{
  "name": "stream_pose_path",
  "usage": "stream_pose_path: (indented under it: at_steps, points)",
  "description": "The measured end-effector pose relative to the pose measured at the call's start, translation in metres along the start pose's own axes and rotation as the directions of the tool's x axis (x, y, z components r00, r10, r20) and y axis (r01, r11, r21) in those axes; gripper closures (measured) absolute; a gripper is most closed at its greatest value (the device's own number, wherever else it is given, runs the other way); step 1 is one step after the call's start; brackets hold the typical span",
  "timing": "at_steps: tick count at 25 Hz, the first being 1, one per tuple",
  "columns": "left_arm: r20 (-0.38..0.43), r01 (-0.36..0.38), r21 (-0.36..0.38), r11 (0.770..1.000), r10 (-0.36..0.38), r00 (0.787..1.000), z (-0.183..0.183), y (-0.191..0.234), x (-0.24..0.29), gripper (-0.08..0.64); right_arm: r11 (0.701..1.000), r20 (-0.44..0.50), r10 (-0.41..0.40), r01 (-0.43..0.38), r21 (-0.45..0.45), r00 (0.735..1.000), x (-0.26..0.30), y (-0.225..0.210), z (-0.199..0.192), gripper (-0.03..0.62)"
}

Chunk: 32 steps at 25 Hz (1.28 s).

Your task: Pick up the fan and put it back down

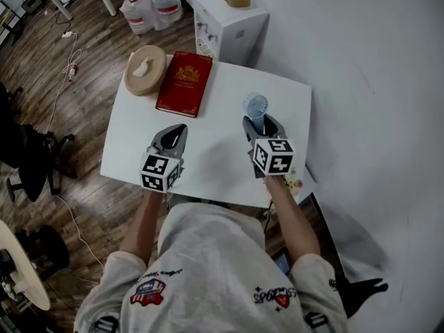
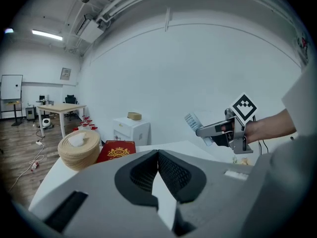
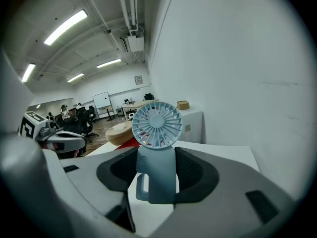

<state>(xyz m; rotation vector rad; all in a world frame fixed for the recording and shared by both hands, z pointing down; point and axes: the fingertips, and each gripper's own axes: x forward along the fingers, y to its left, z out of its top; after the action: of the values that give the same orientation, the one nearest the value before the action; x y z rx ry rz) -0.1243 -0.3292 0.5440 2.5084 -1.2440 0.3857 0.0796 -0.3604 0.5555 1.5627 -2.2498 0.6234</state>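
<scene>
Right gripper: my jaws pinch the fan at its handle, fan upright | left gripper: my jaws pressed together, over the tabletop

In the head view, the right tongs cover the fan below its round head. The person's arms and trunk hide the 6 o'clock edge of the counter. A chair at 9 o'clock and bottles at 12 o'clock are cut by the frame. In the left gripper view, the left tongs hide the near end of the book. In the right gripper view, that book is only a red sliver behind the fan, and the far desks at 9 o'clock are too small to make out.
</scene>
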Motion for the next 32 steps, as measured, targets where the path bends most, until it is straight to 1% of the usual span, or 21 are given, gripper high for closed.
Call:
stream_pose_path:
  at_steps: [6, 9, 13, 18, 24, 29, 32]
  points:
    - [-0.04, -0.004, -0.045, 0.999, 0.002, 0.999, -0.016, 0.033, 0.022, 0.555, 1.0, -0.105, 0.009, -0.008, 0.003, 0.994, 0.069, -0.001, -0.015, 0.376]
    - [-0.064, 0.005, -0.058, 0.998, -0.009, 0.998, -0.025, 0.043, 0.029, 0.555, 1.0, -0.156, 0.006, -0.006, 0.003, 0.988, 0.103, -0.001, -0.024, 0.376]
    - [-0.099, 0.006, -0.091, 0.996, -0.015, 0.995, -0.042, 0.057, 0.035, 0.555, 1.0, -0.222, 0.005, 0.001, 0.026, 0.975, 0.144, -0.002, -0.043, 0.376]
    - [-0.152, 0.007, -0.118, 0.993, -0.025, 0.988, -0.069, 0.072, 0.038, 0.555, 0.999, -0.317, -0.025, 0.037, 0.031, 0.948, 0.186, -0.007, -0.068, 0.376]
    - [-0.185, 0.017, -0.143, 0.99, -0.044, 0.982, -0.089, 0.088, 0.042, 0.555, 0.997, -0.408, -0.072, 0.081, 0.006, 0.91, 0.23, -0.014, -0.091, 0.374]
    - [-0.204, 0.015, -0.15, 0.989, -0.046, 0.978, -0.098, 0.105, 0.041, 0.555, 0.994, -0.465, -0.104, 0.111, -0.013, 0.879, 0.247, -0.019, -0.108, 0.374]
    - [-0.206, 0.004, -0.155, 0.988, -0.037, 0.978, -0.101, 0.116, 0.041, 0.555, 0.992, -0.485, -0.122, 0.119, -0.036, 0.866, 0.251, -0.02, -0.117, 0.374]
